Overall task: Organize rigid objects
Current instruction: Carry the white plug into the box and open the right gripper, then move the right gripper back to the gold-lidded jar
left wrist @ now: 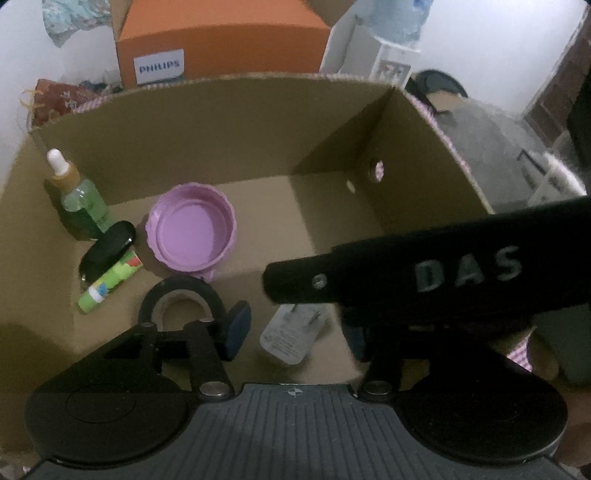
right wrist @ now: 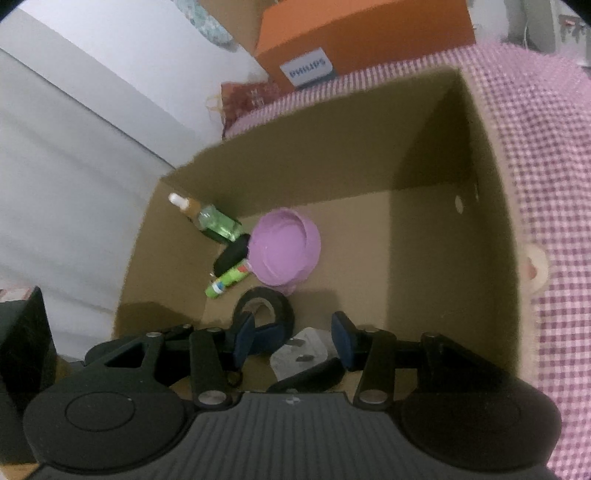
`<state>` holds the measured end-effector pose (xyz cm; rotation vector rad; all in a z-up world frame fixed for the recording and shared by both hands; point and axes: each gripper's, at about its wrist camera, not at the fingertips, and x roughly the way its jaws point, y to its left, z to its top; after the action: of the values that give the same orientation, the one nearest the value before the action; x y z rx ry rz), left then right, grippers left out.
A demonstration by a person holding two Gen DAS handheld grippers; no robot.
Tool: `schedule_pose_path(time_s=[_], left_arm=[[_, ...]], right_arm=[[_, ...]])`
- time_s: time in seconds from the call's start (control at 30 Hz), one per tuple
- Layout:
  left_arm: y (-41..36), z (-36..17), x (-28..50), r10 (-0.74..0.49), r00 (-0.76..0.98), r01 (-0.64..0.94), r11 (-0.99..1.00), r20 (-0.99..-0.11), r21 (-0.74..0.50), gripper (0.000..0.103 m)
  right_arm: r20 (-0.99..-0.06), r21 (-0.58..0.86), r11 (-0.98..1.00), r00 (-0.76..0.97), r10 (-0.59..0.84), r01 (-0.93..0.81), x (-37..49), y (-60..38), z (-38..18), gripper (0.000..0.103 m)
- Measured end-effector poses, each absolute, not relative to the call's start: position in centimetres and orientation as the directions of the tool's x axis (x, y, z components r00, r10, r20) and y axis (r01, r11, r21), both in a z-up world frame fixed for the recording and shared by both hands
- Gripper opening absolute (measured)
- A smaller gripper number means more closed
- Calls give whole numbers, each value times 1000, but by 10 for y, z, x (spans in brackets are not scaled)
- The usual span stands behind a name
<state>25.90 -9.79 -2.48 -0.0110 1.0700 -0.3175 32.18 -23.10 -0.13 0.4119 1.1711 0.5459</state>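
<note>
An open cardboard box [left wrist: 229, 125] [right wrist: 332, 155] holds a green dropper bottle [left wrist: 83, 206] [right wrist: 218, 223], a purple lid [left wrist: 192, 236] [right wrist: 284, 251], a black oval fob [left wrist: 107, 247] [right wrist: 231, 256], a green tube [left wrist: 107, 284] [right wrist: 227, 280], a black tape roll [left wrist: 181, 295] [right wrist: 266, 302] and a white plug adapter [left wrist: 291, 332] [right wrist: 299, 354]. My left gripper [left wrist: 295, 334] is open, and the adapter lies on the box floor between its pads without touching them. My right gripper [right wrist: 293, 339] hangs open over the same adapter. A black bar lettered DAS [left wrist: 424, 277] crosses in front of the left gripper's right finger.
An orange Philips carton [left wrist: 221, 40] [right wrist: 362, 33] stands behind the box. The box rests on a pink checked cloth [right wrist: 546, 147]. A red patterned pouch [left wrist: 62, 99] lies at the back left. The right half of the box floor [left wrist: 332, 221] is bare.
</note>
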Motion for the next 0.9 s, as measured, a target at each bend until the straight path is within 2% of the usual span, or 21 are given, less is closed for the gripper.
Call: schedule_pose_path(time_s=[0.1,0.47,0.57,0.7,0.9], left_arm=[[-94,-12,248,-264,478,248,955,-838,-160,64],[-67,39,165,-296,633,267,951,-715,-157,75],[-56,45,139,-323,657,279,944,-681,-178,81],[-47,46,111,-328,667,287,942,-669,-175,84],[-43,31,77,-318,668,292,944,-673,-156,85]], right_arm=[[-723,572,796,336,604,-200,311,-239,17,49],[-565,644,736,519,641,-208,213,-293,69,49],[-532,674,713,543,650,-193,183,-302,70,50],[-505,711,682,550,665,-171,150,-306,63,50],[-524,734,668,523,672,-123,115,-297,40,51]])
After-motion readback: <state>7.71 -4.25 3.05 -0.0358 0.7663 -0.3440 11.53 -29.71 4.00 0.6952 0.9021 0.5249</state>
